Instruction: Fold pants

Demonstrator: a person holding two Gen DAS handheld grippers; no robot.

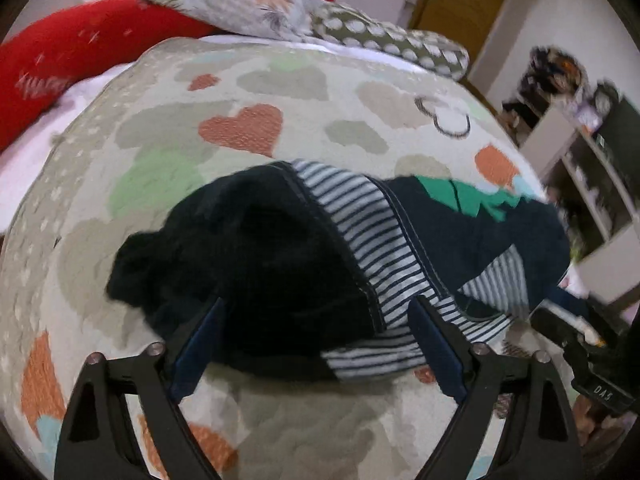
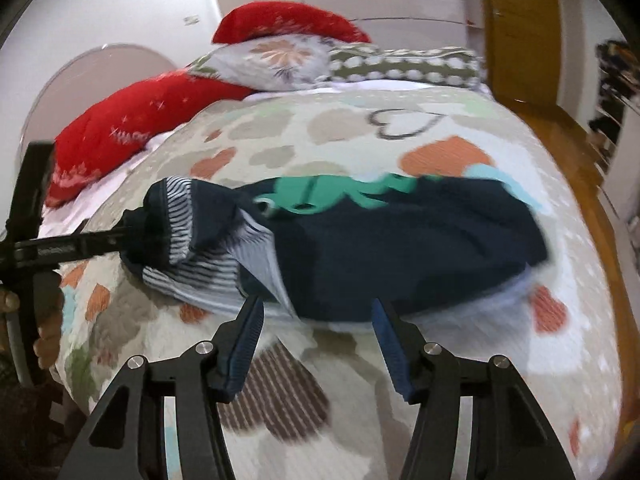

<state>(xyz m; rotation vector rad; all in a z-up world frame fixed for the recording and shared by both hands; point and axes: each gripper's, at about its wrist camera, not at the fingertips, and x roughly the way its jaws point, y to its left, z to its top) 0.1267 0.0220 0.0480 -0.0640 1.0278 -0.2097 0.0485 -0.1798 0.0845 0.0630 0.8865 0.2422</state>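
Left wrist view: left gripper [image 1: 316, 320] is hanging spread over the dark pants [image 1: 280, 264] at frame centre, wants the striped waistband [image 1: 360, 232] edge; right wrist view: right gripper [image 2: 318, 312] is spread, gripping nothing, pants lying mid-frame on the bedspread [image 2: 360, 128].

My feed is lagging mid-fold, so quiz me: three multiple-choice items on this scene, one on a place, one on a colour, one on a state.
1. Where do the pants lie?
A. on the heart-patterned bedspread
B. on the wooden floor
C. on the red pillow

2. What colour is the figure printed on the pants?
A. yellow
B. green
C. pink

3. How does the right gripper stand?
A. fingers shut tight on the pants
B. fingers apart, not clamping the cloth
C. out of view

Answers:
1 A: bedspread shows all round the pants.
2 B: the print is green on navy.
3 B: a gap shows between the fingers.
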